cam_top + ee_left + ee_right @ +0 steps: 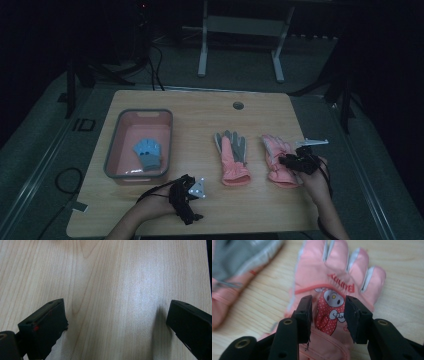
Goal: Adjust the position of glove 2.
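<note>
A: The room is dark; a pale wooden bench [200, 107] carries everything. Why is the pink bin [111, 155] parked near the left edge?

B: My guess is that it collects gloves: a small blue glove [148, 153] already lies inside. Just past its near corner, by the front edge, the left gripper [115, 320] rests low with its jaws spread wide and only bare wood between them, probably waiting.

A: And the pair in the middle?

B: A pink glove with a grey palm [232, 157] lies flat, fingers pointing to the far edge. Just beside it, toward the right edge, lies the pink glove [337, 290] with a cartoon bunny on its back. The right gripper [328, 312] is released, jaws part-open astride the cuff end, pads not pressing; I judge it is lining up a grasp.

A: Anything unclear?

B: The hand covers that glove's cuff from above, the grey-palmed glove is blurred close up, and the room beyond the bench is too dim to read.
</note>
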Motion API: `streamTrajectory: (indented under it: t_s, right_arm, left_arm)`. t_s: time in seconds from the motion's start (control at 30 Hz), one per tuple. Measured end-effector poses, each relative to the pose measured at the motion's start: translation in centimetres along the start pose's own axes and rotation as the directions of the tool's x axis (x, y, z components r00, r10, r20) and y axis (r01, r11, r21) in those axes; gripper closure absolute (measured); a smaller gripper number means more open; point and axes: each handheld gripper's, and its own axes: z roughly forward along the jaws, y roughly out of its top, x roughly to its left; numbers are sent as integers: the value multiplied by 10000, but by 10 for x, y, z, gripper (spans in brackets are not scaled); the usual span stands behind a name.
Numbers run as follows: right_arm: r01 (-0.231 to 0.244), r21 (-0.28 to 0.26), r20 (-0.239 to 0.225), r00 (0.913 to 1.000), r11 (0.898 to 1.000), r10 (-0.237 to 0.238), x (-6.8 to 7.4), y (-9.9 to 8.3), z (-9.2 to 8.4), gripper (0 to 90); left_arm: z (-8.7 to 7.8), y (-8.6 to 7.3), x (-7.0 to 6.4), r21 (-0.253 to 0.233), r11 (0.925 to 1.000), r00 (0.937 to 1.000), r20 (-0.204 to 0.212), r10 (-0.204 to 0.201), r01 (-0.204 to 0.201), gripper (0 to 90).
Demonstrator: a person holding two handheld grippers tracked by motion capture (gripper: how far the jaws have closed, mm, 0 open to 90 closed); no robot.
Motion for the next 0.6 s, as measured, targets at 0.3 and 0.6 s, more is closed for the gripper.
streamTrajectory:
  t_s: [0.3,0.6]
  right_arm:
    - [202,213,443,9988,9996,-211,13,-1,9,864]
    - [-77,-624,1001,9949,9980,139,32,20,-23,890]
  left_arm:
    - [0,-1,-1,-74,10000,10000,-25,-13,12,29]
    - [0,-2,-1,-118,9999,10000,-26,-38,38,28]
